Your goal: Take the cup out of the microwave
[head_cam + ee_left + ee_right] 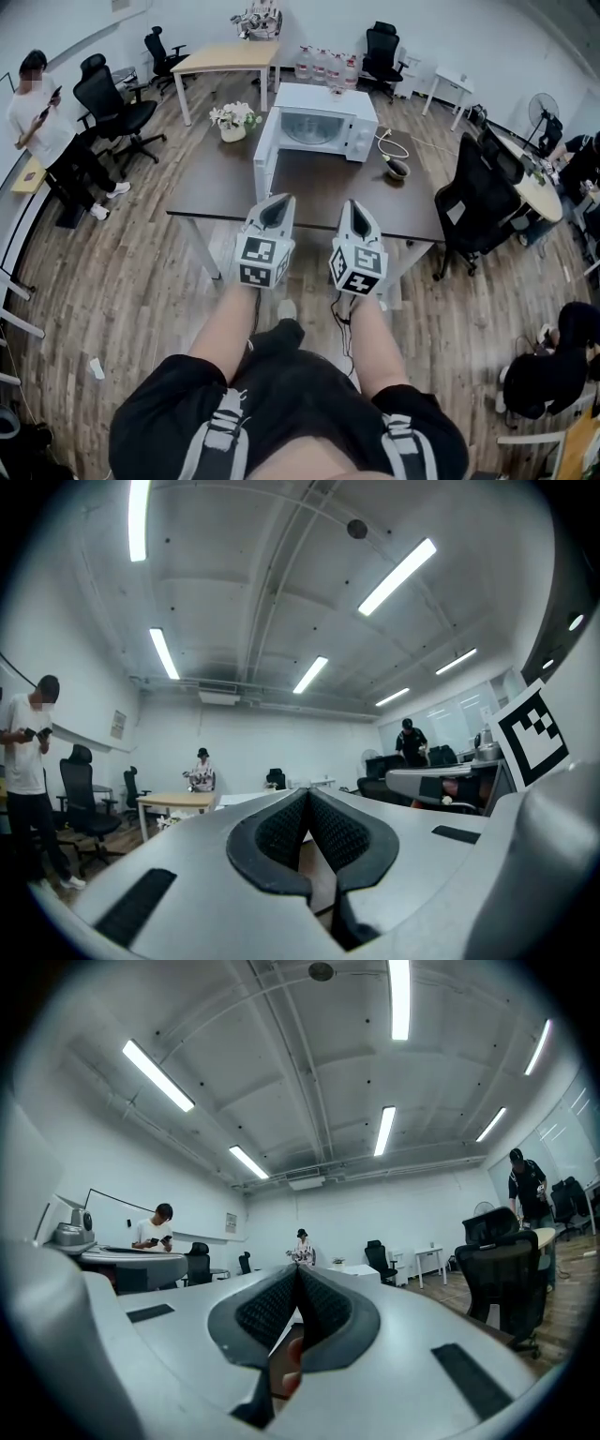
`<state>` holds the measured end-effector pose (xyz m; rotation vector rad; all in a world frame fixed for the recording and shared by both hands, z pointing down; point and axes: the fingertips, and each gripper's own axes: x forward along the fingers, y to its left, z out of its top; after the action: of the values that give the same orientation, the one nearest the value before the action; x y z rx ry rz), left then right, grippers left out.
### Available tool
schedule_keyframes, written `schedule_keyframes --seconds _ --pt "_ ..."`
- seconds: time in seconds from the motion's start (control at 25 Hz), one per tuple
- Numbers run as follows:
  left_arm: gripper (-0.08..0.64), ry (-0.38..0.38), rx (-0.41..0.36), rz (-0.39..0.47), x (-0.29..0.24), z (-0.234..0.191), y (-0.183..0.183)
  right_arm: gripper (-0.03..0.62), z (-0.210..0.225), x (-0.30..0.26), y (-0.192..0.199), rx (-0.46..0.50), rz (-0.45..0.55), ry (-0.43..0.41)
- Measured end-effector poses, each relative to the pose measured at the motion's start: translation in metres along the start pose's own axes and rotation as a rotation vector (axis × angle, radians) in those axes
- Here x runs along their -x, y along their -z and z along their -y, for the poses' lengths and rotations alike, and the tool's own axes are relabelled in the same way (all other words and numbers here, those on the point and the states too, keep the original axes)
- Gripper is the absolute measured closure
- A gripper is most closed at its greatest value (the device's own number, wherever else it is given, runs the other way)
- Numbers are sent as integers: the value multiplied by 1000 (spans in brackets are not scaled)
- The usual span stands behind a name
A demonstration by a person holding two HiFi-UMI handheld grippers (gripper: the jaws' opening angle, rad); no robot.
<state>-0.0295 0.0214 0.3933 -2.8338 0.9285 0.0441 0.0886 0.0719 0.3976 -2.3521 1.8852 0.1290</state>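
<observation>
A white microwave (323,127) stands at the far middle of a dark brown table (225,183), its door (265,169) swung open to the left. The cavity looks pale, and I cannot make out a cup inside it. My left gripper (277,203) and right gripper (353,208) are held side by side over the table's near edge, pointing at the microwave and well short of it. Both are shut with nothing between the jaws. In the left gripper view the left gripper (307,799) has its pads together. The right gripper (297,1274) looks the same in the right gripper view.
A pot of white flowers (234,120) sits left of the microwave. A cable and a small dark object (397,169) lie to its right. A black office chair (473,202) stands at the table's right end. People stand and sit around the room's edges.
</observation>
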Motion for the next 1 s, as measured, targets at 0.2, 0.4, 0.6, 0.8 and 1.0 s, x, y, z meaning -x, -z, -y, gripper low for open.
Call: schedule_keyframes --seconds 0.2,0.4,0.6,0.8,1.0 --pt "566 11 18 3 -100 -41 4 594 28 -102 9 0 -12 -8" --pt "566 0 21 12 -202 -93 5 594 54 -218 11 1 -13 -16" --pt "566 -7 53 10 -293 -147 18 594 73 -326 24 12 -21 -22" --pt "566 -13 88 -29 -358 -179 40 594 91 -397 44 -2 -50 -27" --pt "566 -46 95 -63 -397 -190 56 594 109 -438 61 -13 -45 -55"
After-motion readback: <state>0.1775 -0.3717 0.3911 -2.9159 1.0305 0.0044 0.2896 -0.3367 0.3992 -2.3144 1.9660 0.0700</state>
